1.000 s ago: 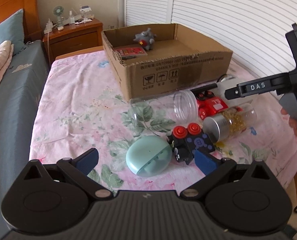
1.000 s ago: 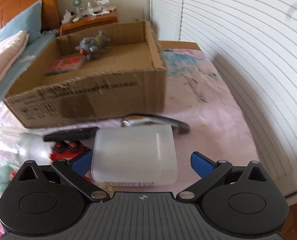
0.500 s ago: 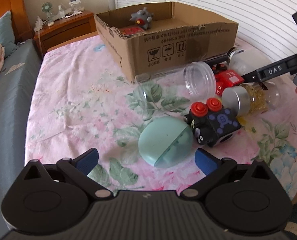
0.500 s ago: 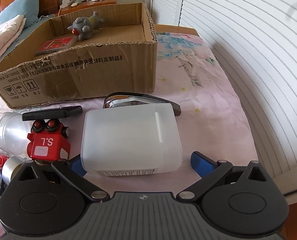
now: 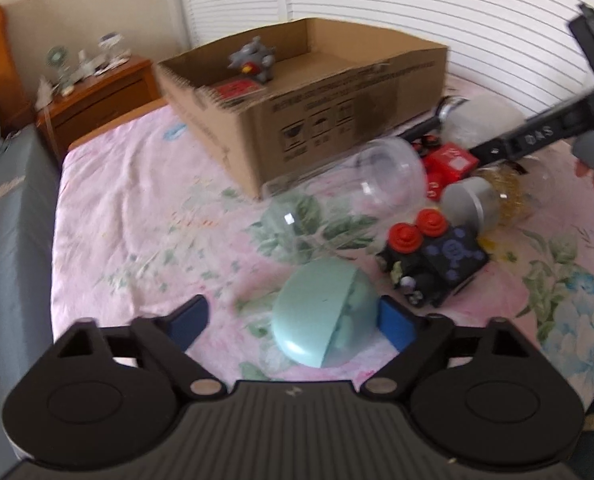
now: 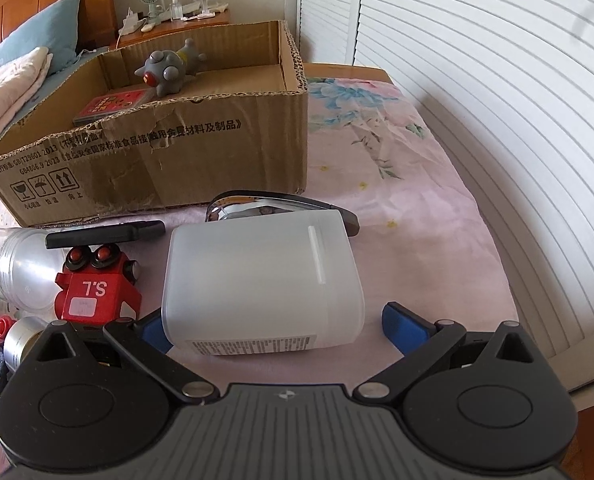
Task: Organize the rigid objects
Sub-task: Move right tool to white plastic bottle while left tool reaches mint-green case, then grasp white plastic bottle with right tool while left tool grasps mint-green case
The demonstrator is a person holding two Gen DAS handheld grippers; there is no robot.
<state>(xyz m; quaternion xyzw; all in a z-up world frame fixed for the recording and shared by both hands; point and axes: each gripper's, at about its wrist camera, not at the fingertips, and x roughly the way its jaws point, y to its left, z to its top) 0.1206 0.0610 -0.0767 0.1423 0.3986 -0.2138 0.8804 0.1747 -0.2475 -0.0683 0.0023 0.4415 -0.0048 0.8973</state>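
Since the earlier frame the left gripper (image 5: 293,322) has been brought down over the pale green case (image 5: 324,316), and its jaws have just been closing around it: the right pad is touching the case's edge, while the left pad is still apart from it, so no grip has been made. The right gripper (image 6: 275,326) is seen with its jaws wide on either side of the white plastic tub (image 6: 263,280), which lies on its side; a clear gap is left at the right pad, and the left pad is half hidden behind the tub.

The task is judged to be at an early stage. Only two things have been put in the cardboard box (image 6: 145,168): a grey toy figure (image 6: 169,68) and a flat red packet (image 6: 113,106), both toward its far side. The rest of the box is bare.

Much is left on the flowered bedspread (image 5: 137,216) in front of the box: the green case, the white tub, a red toy block (image 6: 93,288), a black toy block with red knobs (image 5: 433,260), a clear jar (image 5: 345,196) lying empty on its side, a silver-lidded jar (image 5: 493,196) holding something golden, and a dark-handled utensil (image 6: 281,204) behind the tub.
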